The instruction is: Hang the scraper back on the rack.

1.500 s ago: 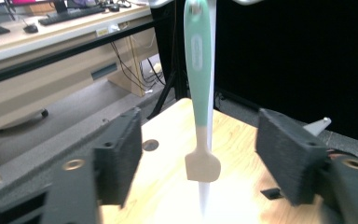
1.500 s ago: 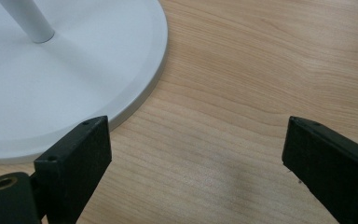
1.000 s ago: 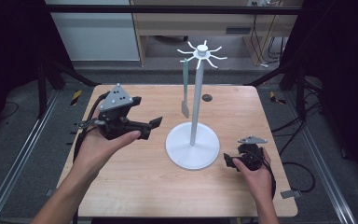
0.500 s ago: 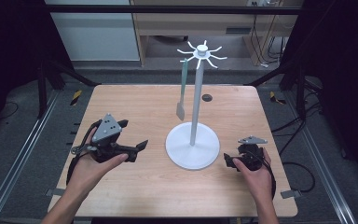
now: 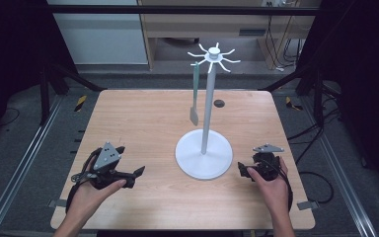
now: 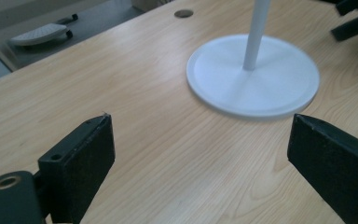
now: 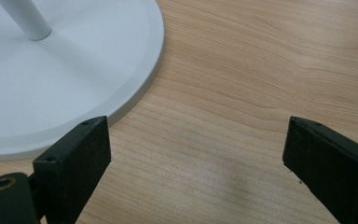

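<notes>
Surface (image 5: 143, 118): a light wooden tabletop seen from above, with dark floor and metal rails around it.
Stand (image 5: 203, 158): a white stand with a round flat base near the middle of the surface, a little toward the person's edge; a thin white pole rises from the base to a crown of short hooks (image 5: 214, 55) that spread outward.
Hanging item (image 5: 195, 94): a slim grey-green utensil with a narrow handle and a small flat blade hangs from one hook on the left side of the pole, its tip clear of the wood.
Hole (image 5: 219, 103): a small dark round opening in the surface behind the stand.
Left gripper (image 5: 134, 174): low over the near-left part of the surface, held in the person's left hand (image 5: 91, 195), with a grey three-cornered plate on top; it points toward the stand base.
Left jaws: spread wide apart with nothing between them; the left gripper view shows bare wood in the gap and the base beyond.
Right gripper (image 5: 243, 171): at the near-right of the surface, just beside the base, held in the right hand (image 5: 271, 185).
Right jaws: released and wide apart, empty; the right gripper view shows the base rim just beside one of them and bare wood between.
Cables: a black cable loops from each gripper.
</notes>
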Available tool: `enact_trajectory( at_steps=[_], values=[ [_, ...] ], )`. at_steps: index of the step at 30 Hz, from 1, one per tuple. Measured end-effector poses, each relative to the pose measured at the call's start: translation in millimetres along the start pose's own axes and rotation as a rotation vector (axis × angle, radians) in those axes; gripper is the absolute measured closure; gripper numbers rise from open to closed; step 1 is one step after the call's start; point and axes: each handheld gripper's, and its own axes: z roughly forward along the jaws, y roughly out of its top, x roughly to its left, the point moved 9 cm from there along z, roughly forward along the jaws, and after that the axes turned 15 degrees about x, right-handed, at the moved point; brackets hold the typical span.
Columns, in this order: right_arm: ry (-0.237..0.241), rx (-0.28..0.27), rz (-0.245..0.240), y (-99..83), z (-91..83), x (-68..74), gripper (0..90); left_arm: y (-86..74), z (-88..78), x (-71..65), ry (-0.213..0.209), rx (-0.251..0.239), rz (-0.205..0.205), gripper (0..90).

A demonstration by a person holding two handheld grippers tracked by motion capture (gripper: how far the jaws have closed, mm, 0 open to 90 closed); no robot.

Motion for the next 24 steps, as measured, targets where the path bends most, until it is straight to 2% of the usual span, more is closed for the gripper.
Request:
enact_trajectory(
  at_steps=[7,24],
  values=[
    [-0.001,0.003,0.001,-0.3,0.5,0.4,7.8,-27.5,13.3,7.7,0.016,0.044,-0.019,5.7],
    [-0.003,0.006,-0.004,-0.6,1.6,0.7,7.7,-67.0,33.4,40.1,0.065,0.086,-0.1,5.6]
  ],
)
